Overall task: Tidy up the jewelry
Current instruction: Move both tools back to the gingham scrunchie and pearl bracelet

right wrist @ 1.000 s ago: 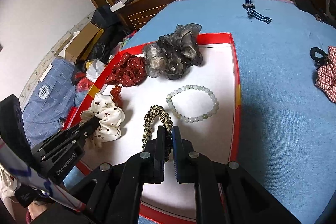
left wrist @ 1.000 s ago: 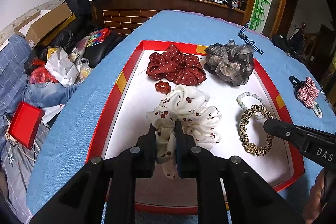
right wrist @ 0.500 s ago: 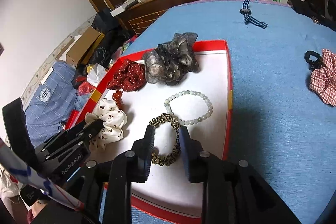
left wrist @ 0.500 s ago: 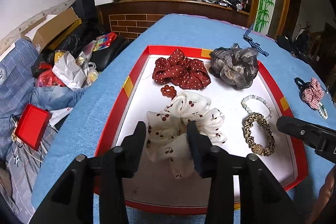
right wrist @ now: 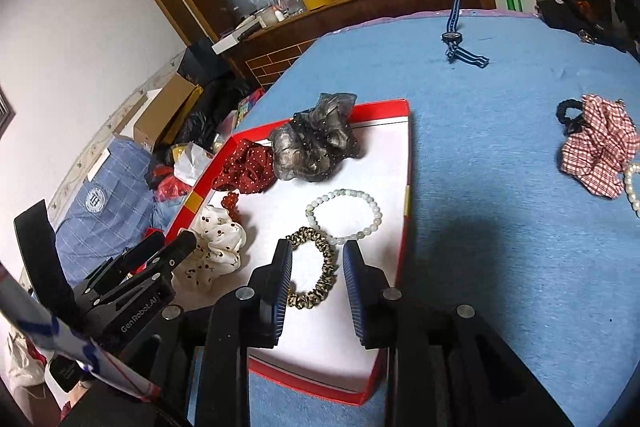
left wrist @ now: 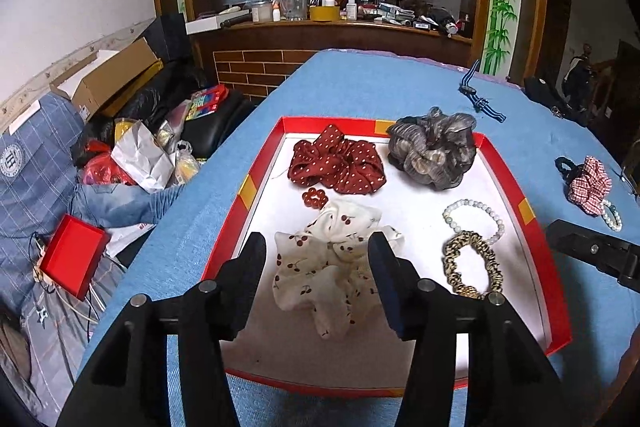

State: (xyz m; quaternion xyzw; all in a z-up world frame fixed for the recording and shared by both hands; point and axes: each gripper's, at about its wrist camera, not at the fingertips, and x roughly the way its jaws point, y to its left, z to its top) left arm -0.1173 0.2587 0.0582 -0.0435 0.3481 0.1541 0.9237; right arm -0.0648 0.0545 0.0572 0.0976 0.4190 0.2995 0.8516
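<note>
A red-rimmed white tray lies on the blue table. In it lie a white cherry scrunchie, a dark red dotted scrunchie, a grey sheer scrunchie, a pale bead bracelet, a leopard hair tie and small red beads. My left gripper is open above the cherry scrunchie. My right gripper is open above the leopard tie.
A red plaid scrunchie with a black tie and a pearl bracelet lie on the table right of the tray. A blue striped strap lies farther back. Clutter fills the floor at left.
Both grippers opened and drew back: the left let go of the cherry scrunchie, the right let go of the leopard hair tie. Both items now rest in the tray.
</note>
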